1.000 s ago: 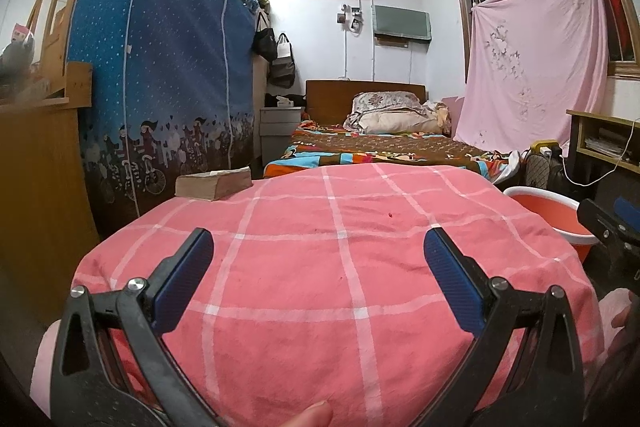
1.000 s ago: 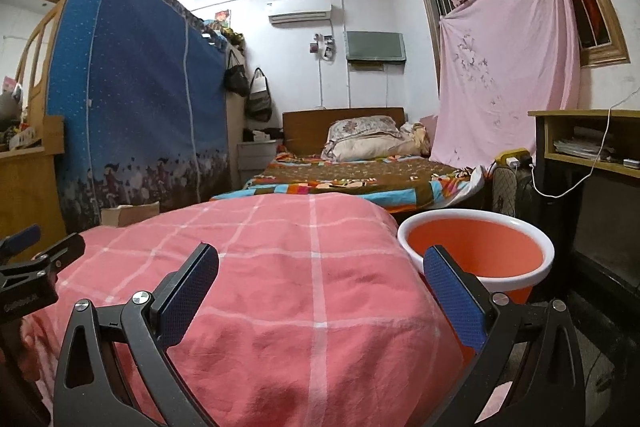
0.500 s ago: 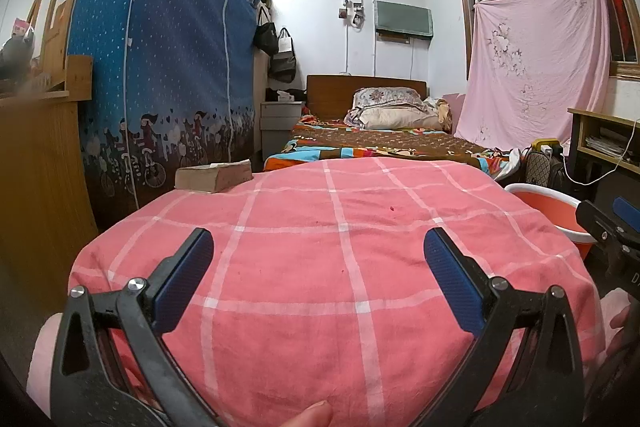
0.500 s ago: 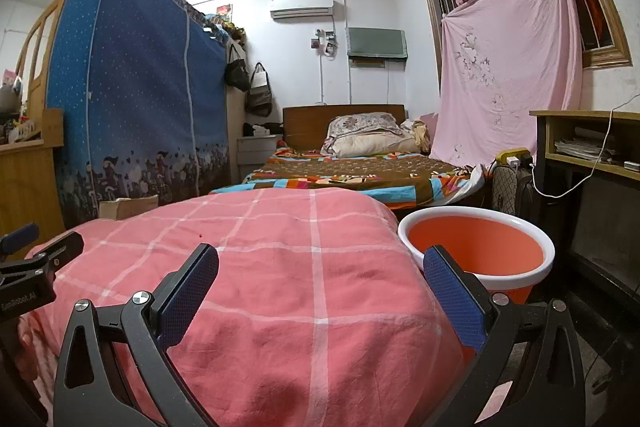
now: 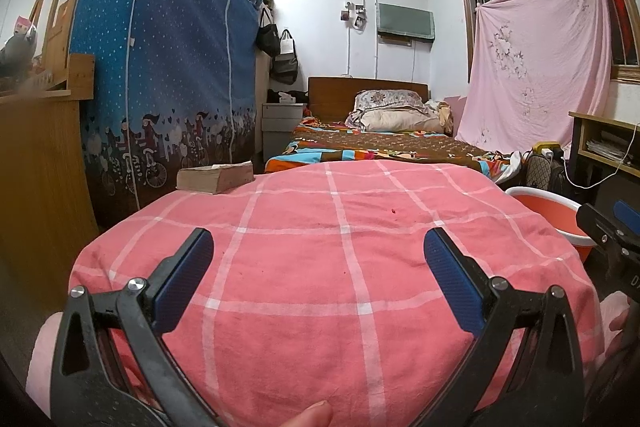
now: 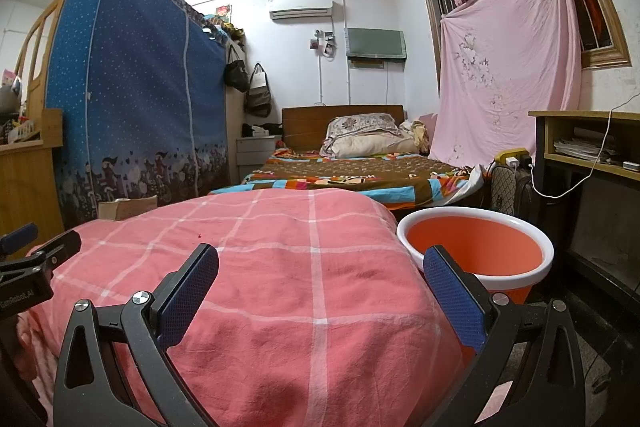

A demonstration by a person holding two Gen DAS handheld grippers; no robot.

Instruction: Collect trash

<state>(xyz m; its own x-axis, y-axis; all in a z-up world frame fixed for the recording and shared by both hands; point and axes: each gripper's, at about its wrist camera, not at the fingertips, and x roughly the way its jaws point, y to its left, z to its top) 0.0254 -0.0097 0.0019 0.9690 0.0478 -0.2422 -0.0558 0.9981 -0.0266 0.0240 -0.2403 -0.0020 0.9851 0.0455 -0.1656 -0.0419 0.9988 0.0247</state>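
Over the last second both views have shifted only slightly: the pink checked cloth sits a little lower in frame, so both tools appear to have risen or tilted marginally; nothing on it has moved. No trash is evident, only a tiny red speck too small to identify, and the orange bin just beside the covered desk shows no contents in its visible part. This fits either collection finished or none yet found. The left gripper and right gripper hover level over the near edge, jaws spread wide, holding nothing. A book lies at the far left corner.
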